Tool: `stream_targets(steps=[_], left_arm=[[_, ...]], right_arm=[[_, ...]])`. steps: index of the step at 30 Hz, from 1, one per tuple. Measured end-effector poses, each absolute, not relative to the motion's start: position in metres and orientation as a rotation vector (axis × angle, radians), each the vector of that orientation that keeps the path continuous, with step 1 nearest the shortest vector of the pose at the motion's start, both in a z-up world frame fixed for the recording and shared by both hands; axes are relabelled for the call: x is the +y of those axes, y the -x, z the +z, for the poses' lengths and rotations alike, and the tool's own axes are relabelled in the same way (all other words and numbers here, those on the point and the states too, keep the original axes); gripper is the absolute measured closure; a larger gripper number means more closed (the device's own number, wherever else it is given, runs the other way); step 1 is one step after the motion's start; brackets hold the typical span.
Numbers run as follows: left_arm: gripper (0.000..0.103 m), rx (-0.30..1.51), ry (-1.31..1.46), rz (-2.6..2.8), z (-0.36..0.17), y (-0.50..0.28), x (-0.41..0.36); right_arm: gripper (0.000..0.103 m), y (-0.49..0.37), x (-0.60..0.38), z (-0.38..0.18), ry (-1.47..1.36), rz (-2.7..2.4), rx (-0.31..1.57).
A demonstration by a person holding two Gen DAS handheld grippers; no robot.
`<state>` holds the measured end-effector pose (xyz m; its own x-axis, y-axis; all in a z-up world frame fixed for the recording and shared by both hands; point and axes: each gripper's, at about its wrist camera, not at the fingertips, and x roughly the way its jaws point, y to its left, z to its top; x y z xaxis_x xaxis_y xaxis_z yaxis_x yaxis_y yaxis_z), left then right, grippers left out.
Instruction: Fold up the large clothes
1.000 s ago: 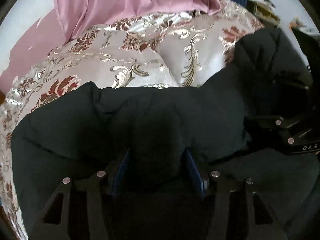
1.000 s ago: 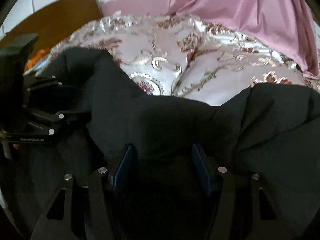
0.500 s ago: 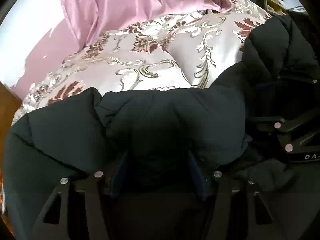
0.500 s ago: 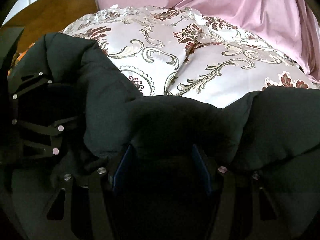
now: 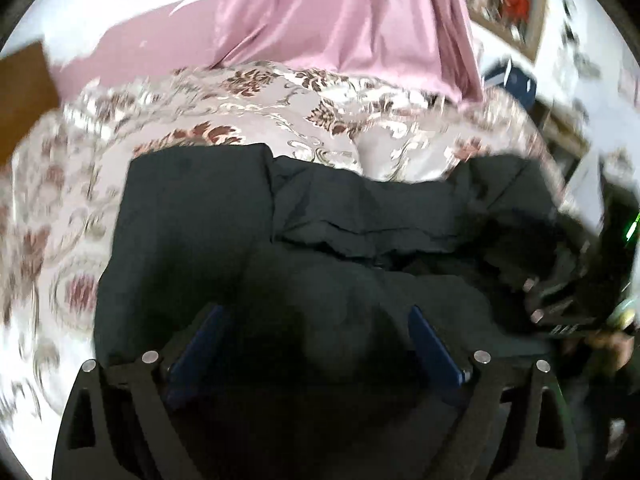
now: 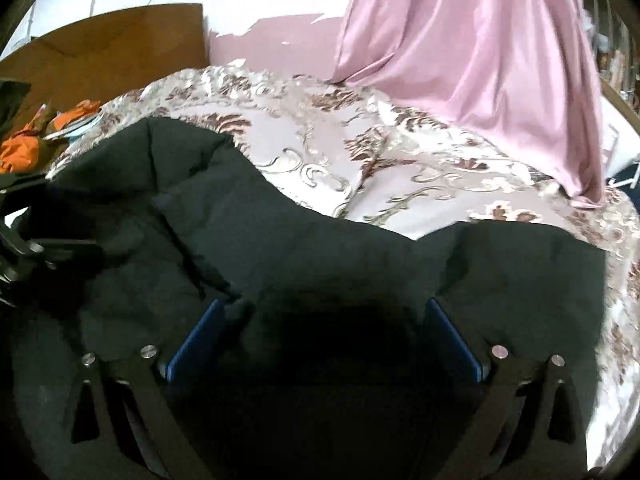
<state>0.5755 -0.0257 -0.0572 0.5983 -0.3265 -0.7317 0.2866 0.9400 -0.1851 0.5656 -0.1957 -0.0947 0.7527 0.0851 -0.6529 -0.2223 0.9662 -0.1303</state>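
A large black padded jacket (image 5: 192, 220) lies on a bed with a floral satin cover (image 5: 280, 120). In the left wrist view my left gripper (image 5: 316, 336) has its blue pads wide apart with a fold of the jacket bunched between them. In the right wrist view the jacket (image 6: 280, 248) also fills the lower half, and my right gripper (image 6: 324, 332) likewise has jacket fabric between its wide-set blue pads. The right gripper shows at the right edge of the left wrist view (image 5: 560, 316); the left gripper shows at the left edge of the right wrist view (image 6: 28, 252).
A pink curtain (image 6: 480, 60) hangs onto the far side of the bed. A brown wooden headboard (image 6: 112, 52) stands at the back left, with orange items (image 6: 24, 148) beside it. Shelves and a dark blue box (image 5: 516, 80) are at the far right.
Both grippers have pulled back and risen, so more bed cover and curtain show. The jacket's far edge now lies flatter on the bed. The pads stand wider apart than before.
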Motion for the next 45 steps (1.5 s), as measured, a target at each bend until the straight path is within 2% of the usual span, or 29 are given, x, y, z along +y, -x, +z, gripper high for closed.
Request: stream_targets(steps=[3, 6, 10, 16, 27, 38, 45], left_arm=[[0.005, 0.908, 0.240, -0.359, -0.046, -0.563, -0.003], [0.001, 0.959, 0.317, -0.333, -0.039, -0.550, 0.008], [0.001, 0.943, 0.257, -0.325, -0.017, -0.516, 0.008], [0.001, 0.890, 0.141, -0.342, 0.026, -0.453, 0.009], [0.000, 0.786, 0.111, -0.374, 0.087, -0.343, 0.009], [0.000, 0.773, 0.082, -0.343, 0.061, -0.268, 0.023], [0.000, 0.800, -0.031, -0.312, 0.014, -0.251, 0.026]], right_arm=[[0.005, -0.541, -0.200, -0.082, 0.214, 0.178, 0.739], [0.005, -0.513, -0.203, -0.065, 0.196, 0.180, 0.742], [0.005, -0.466, -0.203, -0.032, 0.133, 0.212, 0.721], [0.005, -0.401, -0.186, 0.008, 0.192, 0.228, 0.651], [0.005, -0.288, -0.172, 0.077, 0.210, 0.263, 0.517], [0.004, -0.211, -0.174, 0.077, 0.213, 0.258, 0.480], [0.003, -0.170, -0.163, 0.032, 0.242, 0.208, 0.512]])
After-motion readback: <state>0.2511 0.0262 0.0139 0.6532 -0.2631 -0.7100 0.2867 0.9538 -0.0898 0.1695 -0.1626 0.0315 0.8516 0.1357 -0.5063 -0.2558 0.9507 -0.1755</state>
